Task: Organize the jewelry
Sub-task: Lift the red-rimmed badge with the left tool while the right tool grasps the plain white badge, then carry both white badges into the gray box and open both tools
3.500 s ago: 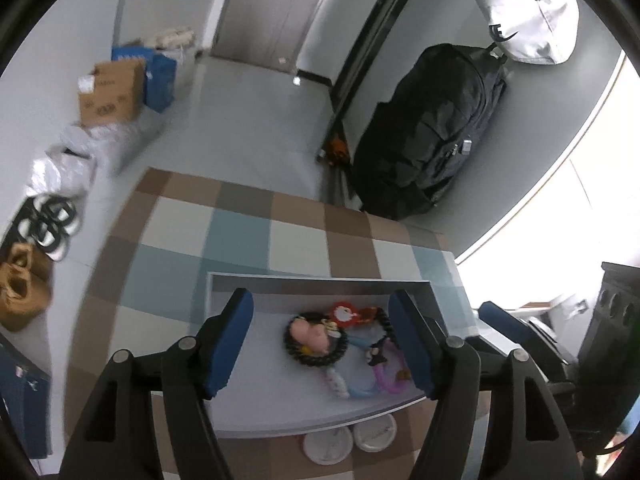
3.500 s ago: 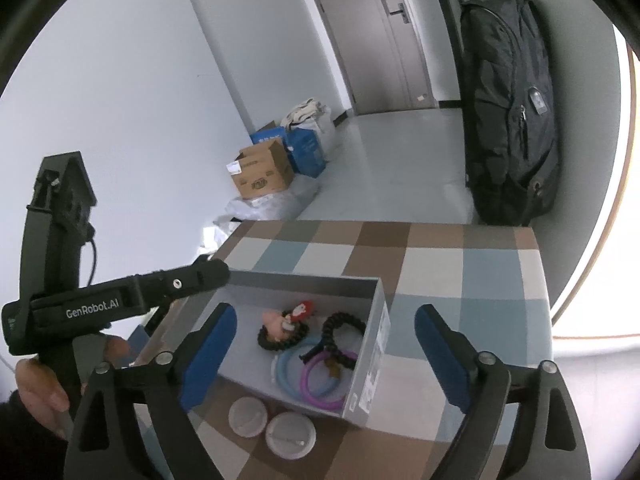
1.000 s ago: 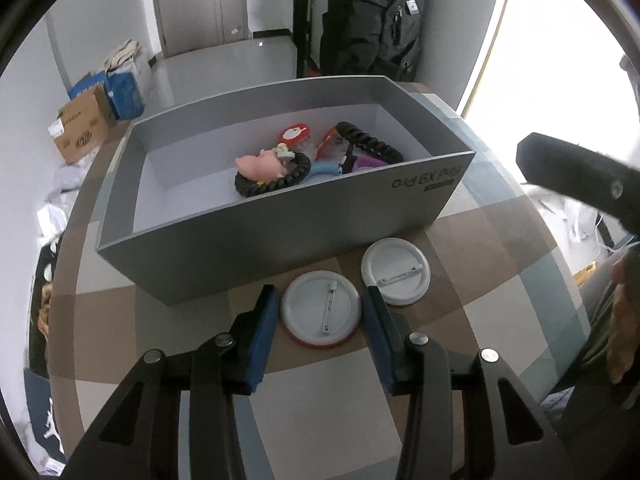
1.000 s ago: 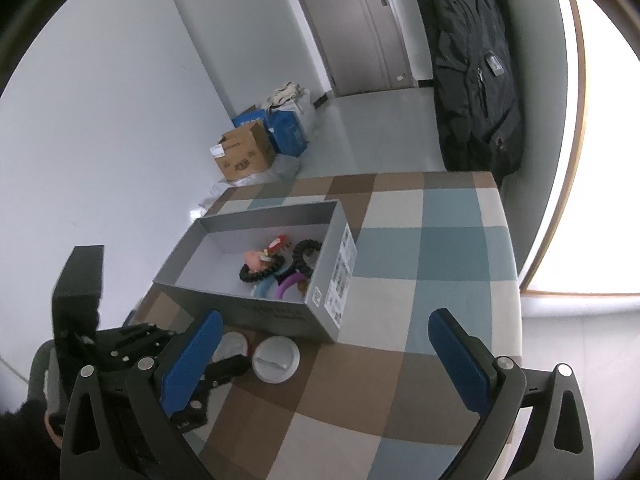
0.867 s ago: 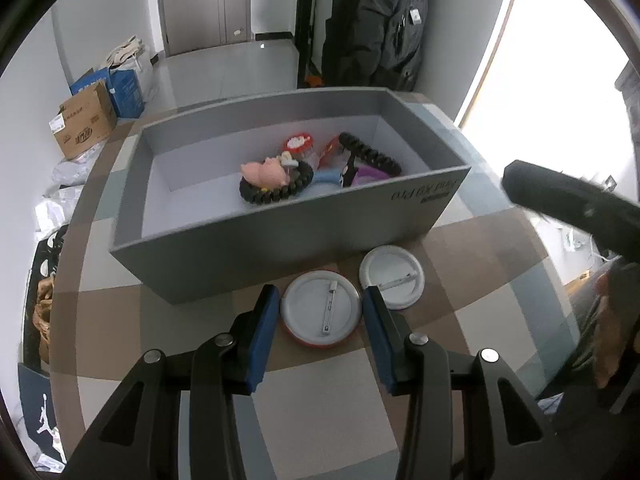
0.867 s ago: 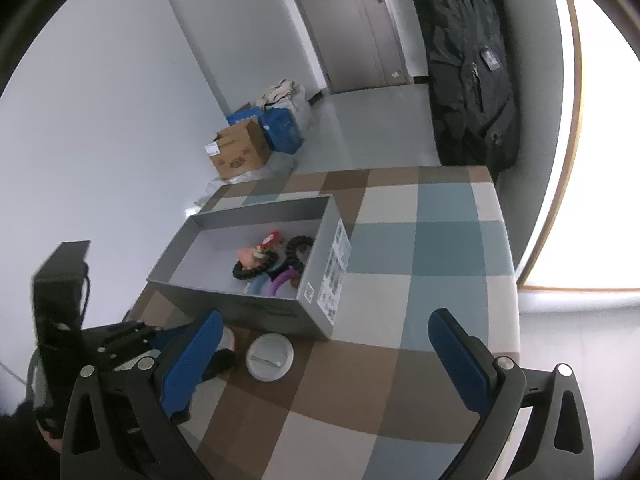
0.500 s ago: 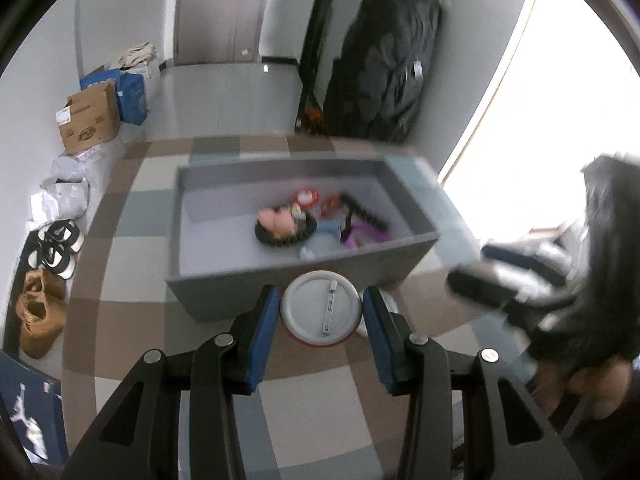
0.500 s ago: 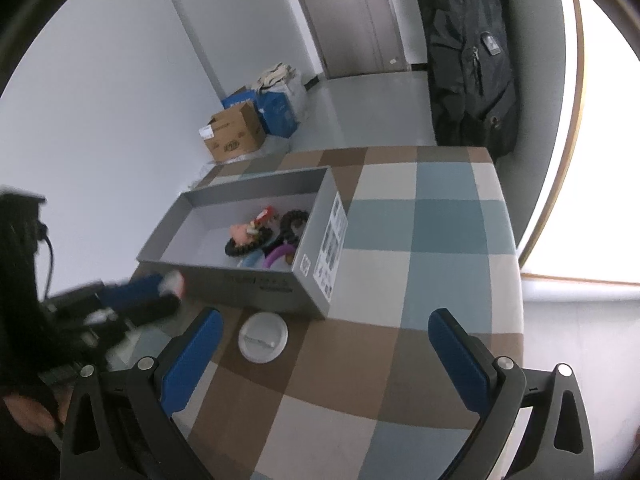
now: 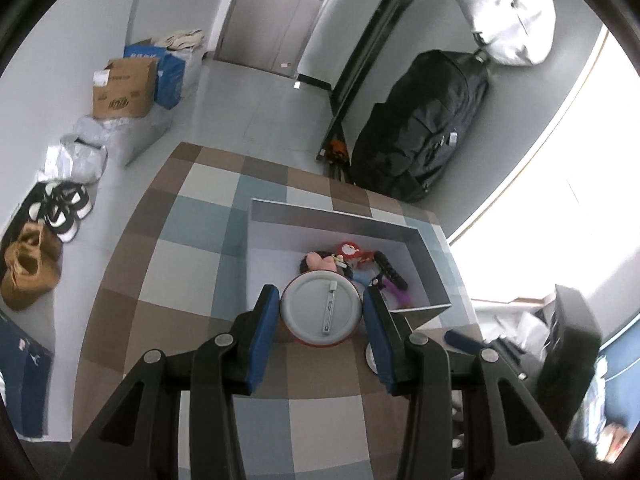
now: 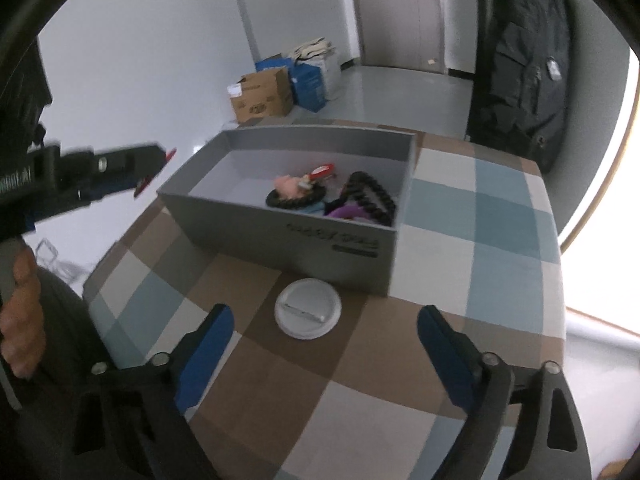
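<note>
While held up over the near wall of the box: the red-rimmed pin badge [image 9: 321, 309] sits back side up, squeezed between the blue pads [image 9: 264, 332] of the left hand-held gripper [image 9: 320, 312].
Left hand-held gripper, state: narrow, clamped on that badge, clear of the bench.
Second badge: a white pin badge [image 10: 307, 309] lies pin side up on the bench [image 10: 500, 216], just in front of the grey box [image 10: 288, 236] and near the box's right end.
Right hand-held gripper [image 10: 320, 344]: jaws wide, nothing between the pads; the white badge lies ahead of the gap, untouched. Its jaws have just been closing a little.
Box contents: a black beaded bracelet [image 10: 294, 200] around a pink charm, a second black bracelet [image 10: 370, 196], purple and blue rings and a red piece, all gathered toward the right end of the box.
Surface: checked cloth in brown, blue and cream over the bench.
Room: grey door [image 9: 276, 16], cardboard box [image 9: 122, 88] and blue bags by the wall, shoes on the floor, a black backpack [image 9: 424, 136] hanging with a white bag above it, bright window at right.
Change from a second ago: then the red-rimmed badge lay on the bench beside the white one, between the left pads; now it is lifted, and only the white one lies on the cloth.
</note>
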`<state>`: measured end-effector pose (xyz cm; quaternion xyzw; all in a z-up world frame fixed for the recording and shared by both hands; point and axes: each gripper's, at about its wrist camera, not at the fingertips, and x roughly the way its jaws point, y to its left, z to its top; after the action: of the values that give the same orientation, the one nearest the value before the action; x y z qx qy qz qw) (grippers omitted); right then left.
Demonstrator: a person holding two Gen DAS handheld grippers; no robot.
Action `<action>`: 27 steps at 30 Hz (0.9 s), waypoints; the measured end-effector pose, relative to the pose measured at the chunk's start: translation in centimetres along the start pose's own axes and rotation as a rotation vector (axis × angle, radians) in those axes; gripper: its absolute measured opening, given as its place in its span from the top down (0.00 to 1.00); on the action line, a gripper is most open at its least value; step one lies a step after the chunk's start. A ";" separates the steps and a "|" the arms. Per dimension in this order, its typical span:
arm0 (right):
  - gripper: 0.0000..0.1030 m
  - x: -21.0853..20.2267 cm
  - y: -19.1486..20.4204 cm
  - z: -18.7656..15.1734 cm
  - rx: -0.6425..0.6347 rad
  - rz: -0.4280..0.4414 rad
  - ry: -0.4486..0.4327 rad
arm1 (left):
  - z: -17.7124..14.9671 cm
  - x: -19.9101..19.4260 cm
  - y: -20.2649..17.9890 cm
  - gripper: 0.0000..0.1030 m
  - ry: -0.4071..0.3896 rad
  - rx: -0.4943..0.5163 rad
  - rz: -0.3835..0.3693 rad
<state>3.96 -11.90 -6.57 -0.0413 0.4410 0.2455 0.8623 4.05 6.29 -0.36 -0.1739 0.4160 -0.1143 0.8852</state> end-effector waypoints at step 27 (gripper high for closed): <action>0.59 2.1 3.3 0.2 -0.116 -0.060 0.020 | 0.8 -0.3 2.0 0.64 -0.009 -0.065 -0.060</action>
<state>3.62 -8.19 -7.59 -0.1068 0.4331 0.2445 0.8609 4.63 8.37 -0.51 -0.2156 0.4100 -0.1262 0.8772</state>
